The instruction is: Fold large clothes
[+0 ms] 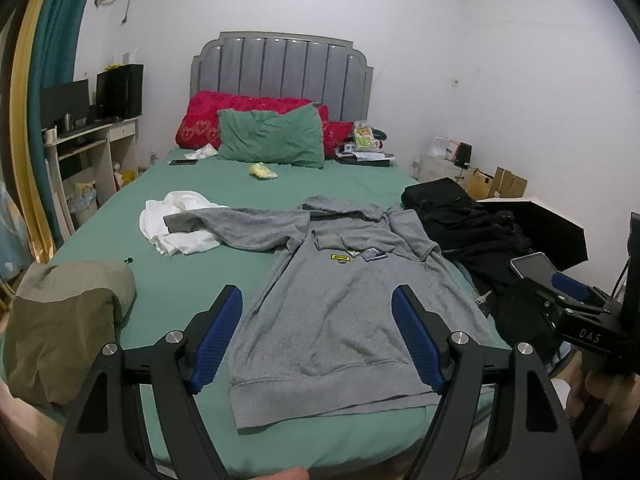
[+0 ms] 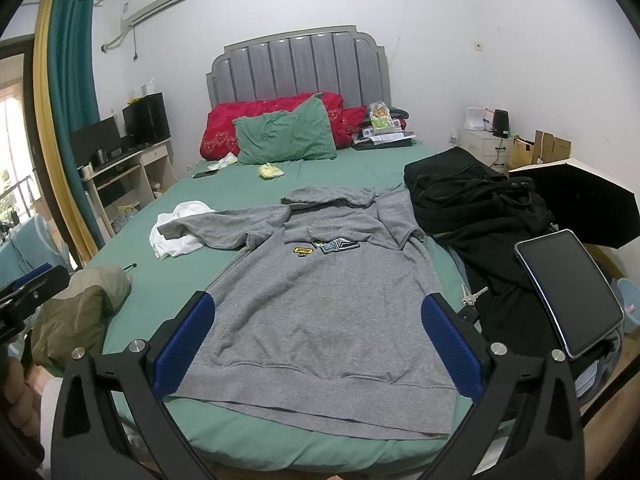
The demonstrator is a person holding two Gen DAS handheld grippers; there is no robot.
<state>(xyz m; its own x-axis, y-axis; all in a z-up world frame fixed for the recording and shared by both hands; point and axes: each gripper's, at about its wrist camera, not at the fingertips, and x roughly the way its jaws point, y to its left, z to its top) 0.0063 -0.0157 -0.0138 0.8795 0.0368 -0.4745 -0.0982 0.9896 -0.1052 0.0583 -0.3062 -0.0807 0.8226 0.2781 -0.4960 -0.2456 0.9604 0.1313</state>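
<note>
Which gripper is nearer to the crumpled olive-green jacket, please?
Left. The left gripper hangs just right of the olive-green jacket; the right gripper is farther right, over the grey hoodie.

Hoodie (image 2: 316, 312) patch lettering illegibly small

"DAS" on the right gripper (image 1: 576, 312) body, hoodie (image 1: 344, 320) patches unreadable

Grey hoodie (image 1: 340, 312) lies flat, front up, at frame centre. Hem nearest; left-of-frame sleeve extended, the other folded inward.
</note>
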